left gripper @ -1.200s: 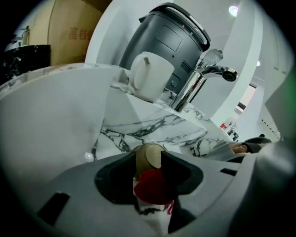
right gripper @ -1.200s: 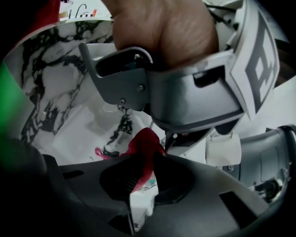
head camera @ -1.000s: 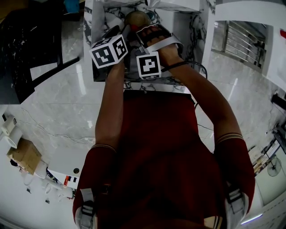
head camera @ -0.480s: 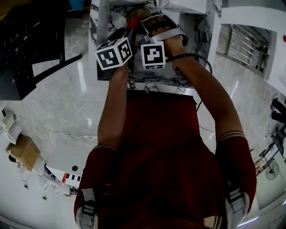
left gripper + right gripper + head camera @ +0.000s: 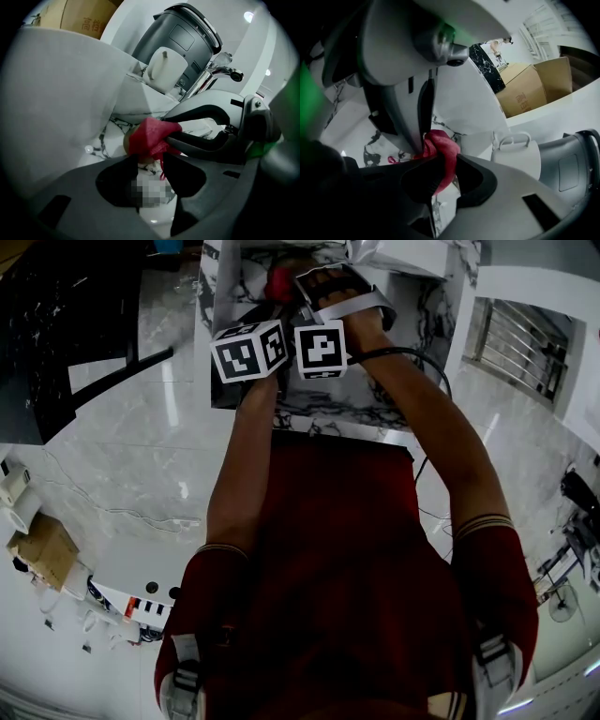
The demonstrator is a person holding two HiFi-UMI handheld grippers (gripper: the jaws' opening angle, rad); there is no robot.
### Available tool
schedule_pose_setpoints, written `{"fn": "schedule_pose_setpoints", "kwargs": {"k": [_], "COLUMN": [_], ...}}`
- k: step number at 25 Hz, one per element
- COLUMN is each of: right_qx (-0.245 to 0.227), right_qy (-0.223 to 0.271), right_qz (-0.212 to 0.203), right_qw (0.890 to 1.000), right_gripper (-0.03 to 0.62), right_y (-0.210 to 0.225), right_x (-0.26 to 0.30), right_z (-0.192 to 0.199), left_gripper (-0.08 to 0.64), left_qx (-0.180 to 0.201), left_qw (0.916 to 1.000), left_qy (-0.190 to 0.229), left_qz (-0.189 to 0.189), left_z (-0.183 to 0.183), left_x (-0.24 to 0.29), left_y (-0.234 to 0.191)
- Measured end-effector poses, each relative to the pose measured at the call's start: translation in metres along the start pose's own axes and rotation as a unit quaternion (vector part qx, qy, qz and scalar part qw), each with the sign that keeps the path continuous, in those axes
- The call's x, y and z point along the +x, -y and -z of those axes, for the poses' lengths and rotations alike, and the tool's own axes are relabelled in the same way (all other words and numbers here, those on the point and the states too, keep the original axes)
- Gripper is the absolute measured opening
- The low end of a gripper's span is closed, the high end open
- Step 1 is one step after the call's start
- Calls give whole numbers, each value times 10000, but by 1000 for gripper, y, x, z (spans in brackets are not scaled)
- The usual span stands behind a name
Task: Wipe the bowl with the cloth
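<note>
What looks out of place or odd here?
Nothing stands out. The right gripper pinches the red cloth at the brown bowl, which sits in the left gripper over the marble counter.

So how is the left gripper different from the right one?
The left gripper has its fingers pinched on the rim of the tan bowl. The right gripper has its fingers shut on the bunched red cloth.

In the head view, the left gripper's marker cube is turned and shows two faces. The right gripper's marker cube shows one flat face.

Both grippers are held close together over the marble counter.
</note>
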State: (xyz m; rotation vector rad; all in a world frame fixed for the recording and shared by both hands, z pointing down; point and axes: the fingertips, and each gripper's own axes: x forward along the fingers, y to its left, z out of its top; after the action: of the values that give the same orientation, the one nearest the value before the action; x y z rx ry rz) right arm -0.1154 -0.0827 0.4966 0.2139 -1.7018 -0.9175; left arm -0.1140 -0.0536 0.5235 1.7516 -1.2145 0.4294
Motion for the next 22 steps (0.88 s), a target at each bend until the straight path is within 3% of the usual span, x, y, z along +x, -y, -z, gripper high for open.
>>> {"fn": "schedule_pose_setpoints", "kwargs": {"k": [22], "right_qx": [545], "right_qy": [-226], "right_qz": [293], "right_qw": [9978], "right_gripper": [66], "right_y": [28], "right_x": [26], "right_z": [25], "left_gripper": [152], "left_qx": [-212], "left_qw": [9997], "left_qy": [143], "left_qz": [-33], "left_z": [-27], "left_x": [19], "left_y": [-12]}}
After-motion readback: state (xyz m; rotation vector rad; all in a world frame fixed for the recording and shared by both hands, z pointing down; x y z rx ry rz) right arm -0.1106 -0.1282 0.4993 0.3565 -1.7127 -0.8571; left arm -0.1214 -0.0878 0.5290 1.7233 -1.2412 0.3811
